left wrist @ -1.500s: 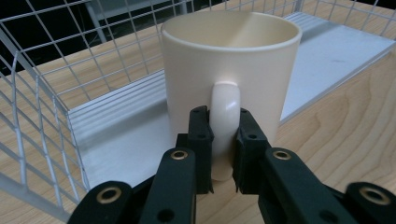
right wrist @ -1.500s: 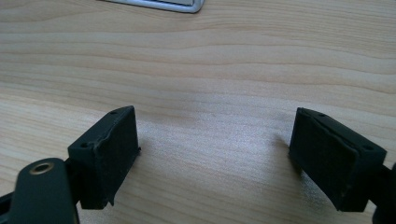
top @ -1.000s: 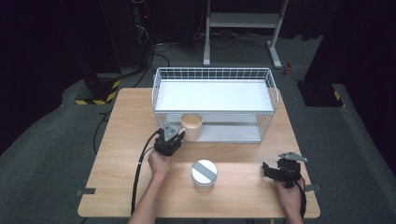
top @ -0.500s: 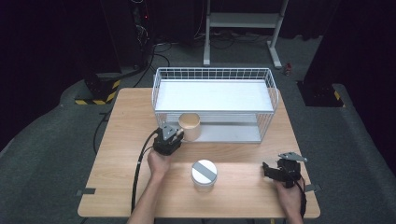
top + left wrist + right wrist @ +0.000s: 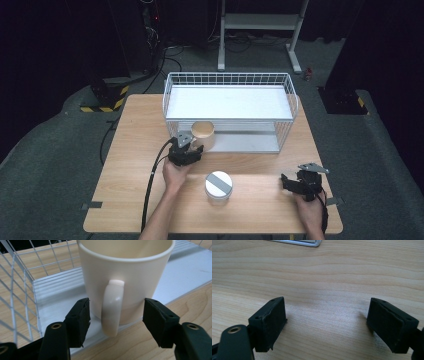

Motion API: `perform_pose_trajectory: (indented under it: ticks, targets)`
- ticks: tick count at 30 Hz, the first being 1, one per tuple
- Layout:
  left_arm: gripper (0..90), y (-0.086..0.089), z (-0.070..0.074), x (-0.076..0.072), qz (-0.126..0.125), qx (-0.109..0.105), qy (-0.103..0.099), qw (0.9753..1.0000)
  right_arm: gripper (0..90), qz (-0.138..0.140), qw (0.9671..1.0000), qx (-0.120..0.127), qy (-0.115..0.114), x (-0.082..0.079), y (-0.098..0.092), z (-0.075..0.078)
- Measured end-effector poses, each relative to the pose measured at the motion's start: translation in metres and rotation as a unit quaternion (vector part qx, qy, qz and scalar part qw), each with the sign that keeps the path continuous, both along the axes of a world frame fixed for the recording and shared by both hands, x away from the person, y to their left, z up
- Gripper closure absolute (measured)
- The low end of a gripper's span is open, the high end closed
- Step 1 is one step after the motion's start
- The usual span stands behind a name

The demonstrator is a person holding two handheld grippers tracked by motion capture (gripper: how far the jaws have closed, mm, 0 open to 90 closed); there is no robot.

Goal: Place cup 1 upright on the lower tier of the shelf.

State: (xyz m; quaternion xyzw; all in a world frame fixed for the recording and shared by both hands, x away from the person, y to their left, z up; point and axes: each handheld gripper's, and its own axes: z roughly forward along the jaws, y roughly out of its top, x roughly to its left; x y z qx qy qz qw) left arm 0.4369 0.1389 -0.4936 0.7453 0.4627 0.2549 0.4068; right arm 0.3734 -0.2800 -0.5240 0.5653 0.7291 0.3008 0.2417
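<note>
Wooden counter (image 5: 135, 150) carries a white wire basket (image 5: 230, 82) at its far side and a lidded grey canister (image 5: 218, 186) near the front edge.

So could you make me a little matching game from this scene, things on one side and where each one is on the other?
Things:
1. mug
2. round tin
3. left claw
4. right claw

Places:
A. open over bare wood
B. open on either side of a handle
C. at the front edge of the wire basket
D. mid-table between the hands

Pairs: 1-C, 2-D, 3-B, 4-A
</note>
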Motion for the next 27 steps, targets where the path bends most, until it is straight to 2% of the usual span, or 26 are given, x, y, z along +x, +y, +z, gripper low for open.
perform_pose_trajectory:
  ticks: [2, 3, 8, 11, 13, 14, 16, 19, 20, 23, 27]
  targets:
    - [38.9, -0.002, -0.001, 0.001, 0.004, 0.005, -0.002, 1.0, 15.3, 0.0, 1.0, 0.0, 0.0, 0.0, 0.0, 0.0]
    - [39.3, -0.003, -0.002, 0.002, 0.005, -0.002, -0.001, 1.0, 15.3, 0.0, 1.0, 0.0, 0.0, 0.0, 0.0, 0.0]
    - [40.4, -0.007, -0.006, 0.007, 0.015, -0.01, 0.002, 0.9998, 15.3, 0.001, 1.0, -0.001, -0.001, 0.0, 0.0, 0.0]
    - [40.7, -0.009, -0.008, 0.011, 0.022, -0.002, 0.001, 0.9998, 15.2, 0.001, 1.0, -0.001, -0.001, 0.0, 0.0, 0.0]
    - [41.3, -0.01, -0.01, 0.013, 0.027, -0.004, -0.001, 0.9996, 15.2, 0.001, 1.0, -0.001, -0.001, 0.0, 0.0, 0.0]
    - [41.6, -0.011, -0.01, 0.014, 0.031, -0.008, 0.005, 0.9995, 15.3, 0.001, 1.0, -0.001, -0.001, 0.0, 0.0, 0.0]
    - [41.7, -0.012, -0.009, 0.017, 0.032, 0.006, 0.006, 0.9994, 15.2, 0.001, 1.0, -0.001, -0.001, 0.0, 0.0, 0.0]
    - [42.3, -0.015, -0.007, 0.021, 0.036, 0.008, 0.009, 0.9993, 15.3, 0.001, 1.0, -0.001, -0.001, 0.0, 0.0, 0.0]
    - [42.5, -0.015, -0.007, 0.023, 0.036, 0.015, 0.009, 0.9992, 15.3, 0.001, 1.0, -0.001, -0.001, 0.0, 0.0, 0.0]
    - [44.7, -0.016, -0.009, 0.026, 0.046, 0.001, 0.01, 0.9989, 15.3, 0.001, 1.0, -0.001, -0.001, 0.0, 0.0, 0.0]
    - [47.0, -0.016, -0.014, 0.031, 0.052, 0.006, 0.015, 0.9985, 15.3, 0.001, 1.0, -0.001, -0.001, 0.0, 0.0, 0.0]
